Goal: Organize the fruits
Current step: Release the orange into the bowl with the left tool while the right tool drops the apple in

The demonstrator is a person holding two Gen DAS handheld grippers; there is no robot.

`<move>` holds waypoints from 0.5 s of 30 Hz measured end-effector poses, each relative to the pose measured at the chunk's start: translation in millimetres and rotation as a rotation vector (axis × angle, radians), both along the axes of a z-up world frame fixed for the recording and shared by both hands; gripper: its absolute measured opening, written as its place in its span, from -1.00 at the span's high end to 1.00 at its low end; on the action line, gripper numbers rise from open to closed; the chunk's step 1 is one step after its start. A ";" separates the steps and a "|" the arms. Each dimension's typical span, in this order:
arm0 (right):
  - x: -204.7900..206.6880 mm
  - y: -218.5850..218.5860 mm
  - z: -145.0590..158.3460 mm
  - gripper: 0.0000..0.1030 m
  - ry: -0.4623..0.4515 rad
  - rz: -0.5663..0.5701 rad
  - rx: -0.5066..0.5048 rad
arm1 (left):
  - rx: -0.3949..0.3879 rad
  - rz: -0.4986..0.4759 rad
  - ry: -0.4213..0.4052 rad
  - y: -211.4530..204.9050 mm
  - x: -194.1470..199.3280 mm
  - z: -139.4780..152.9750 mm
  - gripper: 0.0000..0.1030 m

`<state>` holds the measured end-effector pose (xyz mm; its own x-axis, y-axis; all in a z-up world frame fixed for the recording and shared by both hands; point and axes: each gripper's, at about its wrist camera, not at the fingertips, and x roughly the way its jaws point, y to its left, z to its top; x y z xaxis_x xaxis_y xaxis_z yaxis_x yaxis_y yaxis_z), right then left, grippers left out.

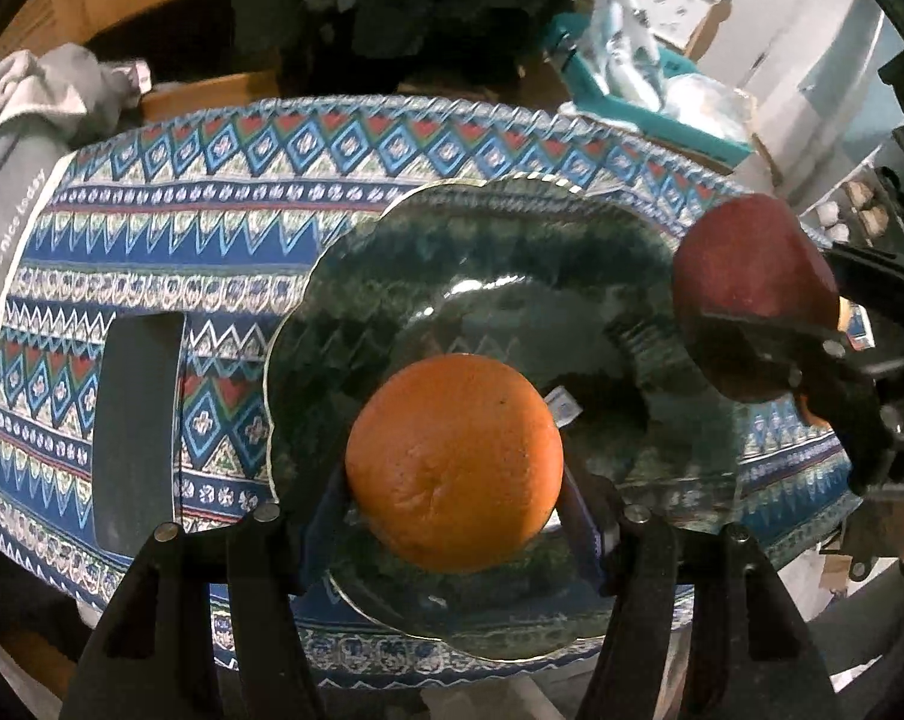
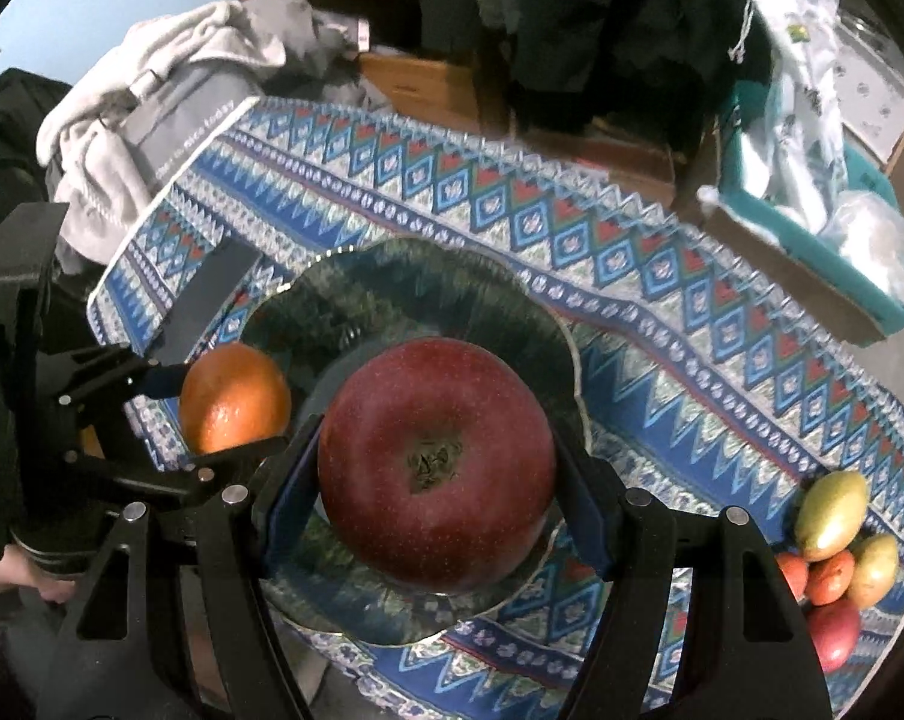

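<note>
My left gripper [image 1: 455, 474] is shut on an orange [image 1: 455, 462] and holds it over the near part of a dark green glass plate [image 1: 452, 252]. My right gripper [image 2: 437, 468] is shut on a red apple [image 2: 437, 468], stem side facing the camera, over the same plate [image 2: 392, 288]. In the left wrist view the apple [image 1: 752, 258] and right gripper [image 1: 758, 324] hang over the plate's right rim. In the right wrist view the orange [image 2: 233, 399] and left gripper [image 2: 224, 414] are at the plate's left edge.
The plate sits on a blue patterned tablecloth [image 1: 182, 228]. A pile of small fruits, yellow-green and red [image 2: 836, 546], lies on the cloth at the right. A dark flat object [image 1: 134, 426] lies left of the plate. Grey clothing [image 2: 152, 114] and a teal box [image 2: 824, 252] border the table.
</note>
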<state>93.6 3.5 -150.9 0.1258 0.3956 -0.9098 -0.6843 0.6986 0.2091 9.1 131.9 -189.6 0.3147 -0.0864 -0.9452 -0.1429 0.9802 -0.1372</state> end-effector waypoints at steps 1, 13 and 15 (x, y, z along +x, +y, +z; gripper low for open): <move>-0.5 1.3 -4.7 -0.40 0.010 0.002 -0.005 | 0.004 0.006 0.008 0.8 0.4 -2.6 -0.26; -7.8 -0.6 -39.2 -0.40 0.077 0.016 -0.062 | 0.011 0.029 0.128 6.8 4.1 -40.6 -0.27; -7.6 -2.1 -41.5 -0.40 0.081 0.013 -0.065 | -0.002 0.035 0.154 8.1 3.5 -47.3 -0.27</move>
<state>85.9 1.4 -192.3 0.0465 0.3369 -0.9404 -0.6759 0.7038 0.2187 12.5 140.0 -236.9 0.1690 -0.0794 -0.9824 -0.1968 0.9739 -0.1126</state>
